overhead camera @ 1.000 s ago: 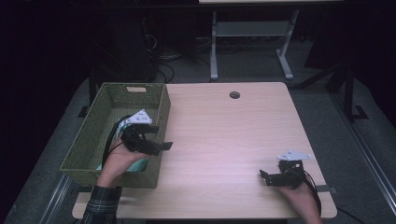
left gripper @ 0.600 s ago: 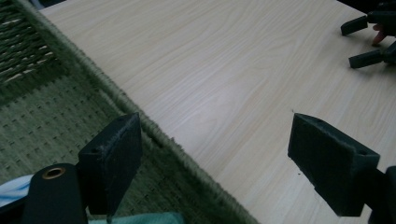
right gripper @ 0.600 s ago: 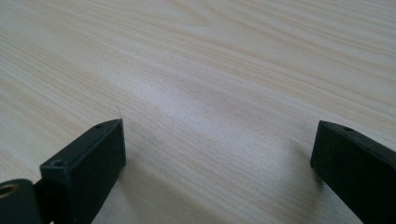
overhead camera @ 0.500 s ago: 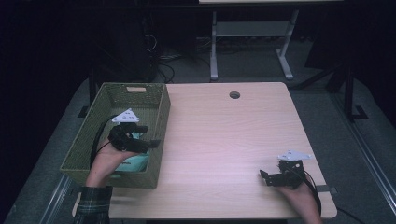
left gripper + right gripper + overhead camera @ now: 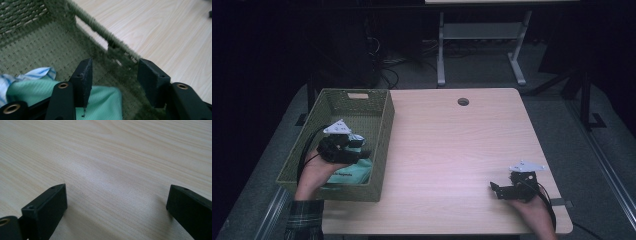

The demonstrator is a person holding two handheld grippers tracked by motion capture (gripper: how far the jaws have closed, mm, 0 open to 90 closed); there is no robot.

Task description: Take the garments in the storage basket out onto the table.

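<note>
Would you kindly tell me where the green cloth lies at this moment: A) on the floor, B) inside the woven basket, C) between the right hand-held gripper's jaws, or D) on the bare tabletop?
B: the green cloth lies on the bottom of the woven basket, below the open left hand-held gripper, with a light blue cloth beside it.

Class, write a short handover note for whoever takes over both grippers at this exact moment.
Left gripper: open, holding nothing, inside the green woven basket, over the folded mint-green cloth.
Right gripper: open, holding nothing, low over the bare table near its front right corner.
Done: the mint-green cloth and a blue striped cloth lie in the basket.
Left: probably just bring the left gripper out of the basket.
</note>
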